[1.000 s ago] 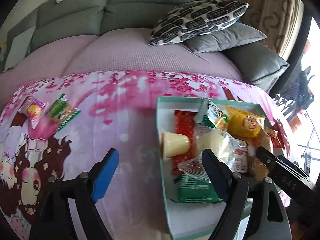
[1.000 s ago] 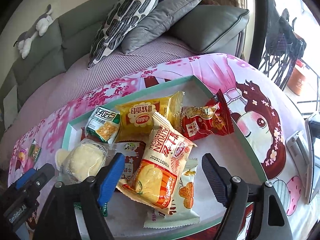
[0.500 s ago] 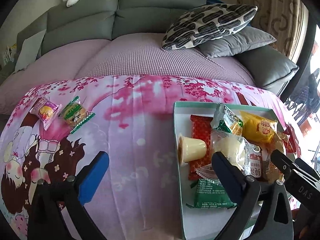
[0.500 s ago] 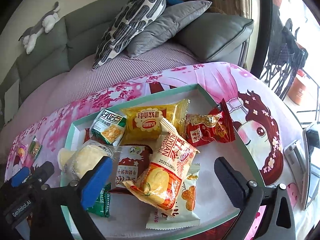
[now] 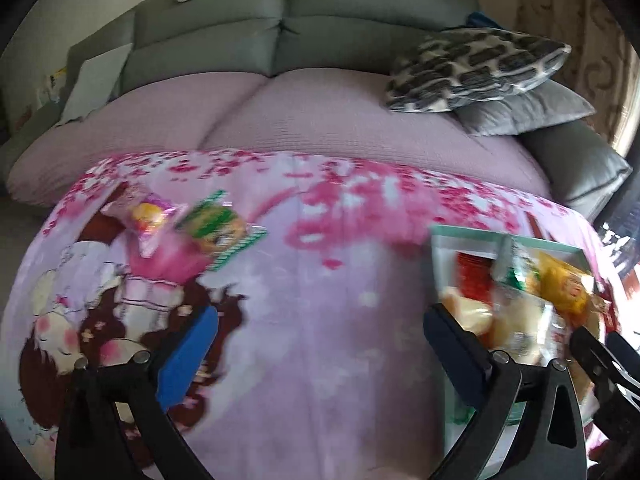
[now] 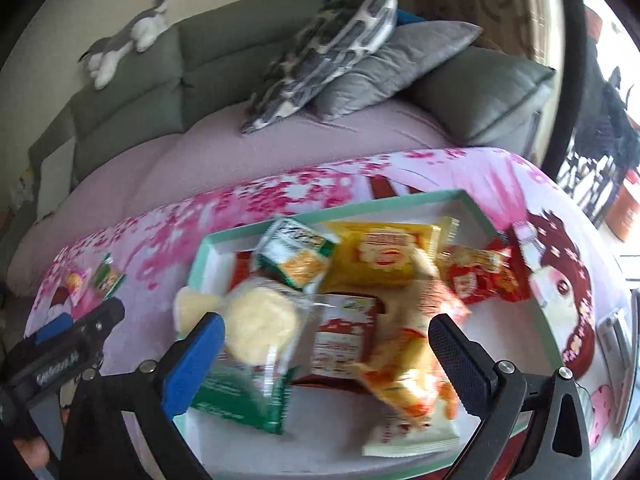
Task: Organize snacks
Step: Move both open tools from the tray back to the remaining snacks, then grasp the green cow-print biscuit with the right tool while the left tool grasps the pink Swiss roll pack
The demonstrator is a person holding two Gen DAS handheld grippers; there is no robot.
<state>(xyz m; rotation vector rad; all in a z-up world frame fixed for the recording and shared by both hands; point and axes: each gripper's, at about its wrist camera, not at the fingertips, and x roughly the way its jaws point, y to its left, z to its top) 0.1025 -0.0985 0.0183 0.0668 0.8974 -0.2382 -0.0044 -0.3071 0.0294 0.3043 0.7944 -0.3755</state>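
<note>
A mint-rimmed white tray (image 6: 400,202) on the pink cartoon cloth holds several snack packets, among them a yellow packet (image 6: 384,256), a red packet (image 6: 480,276) and a round pale cake in clear wrap (image 6: 260,322). The tray also shows in the left wrist view (image 5: 460,232). Two loose snacks lie on the cloth at the far left: a pink-wrapped one (image 5: 146,216) and a green-edged one (image 5: 218,232). My left gripper (image 5: 316,344) is open and empty above bare cloth, left of the tray. My right gripper (image 6: 326,352) is open and empty above the tray.
A grey sofa with a mauve cover (image 5: 304,112) runs behind the table, with patterned and grey cushions (image 5: 480,68) at its right end. A plush toy (image 6: 128,36) lies on the backrest. A grey device (image 6: 616,332) lies on the cloth right of the tray.
Both grippers have pulled back and shifted left; the tray has slid rightward in the left wrist view and the two loose snacks now sit nearer its centre. Both stay open.
</note>
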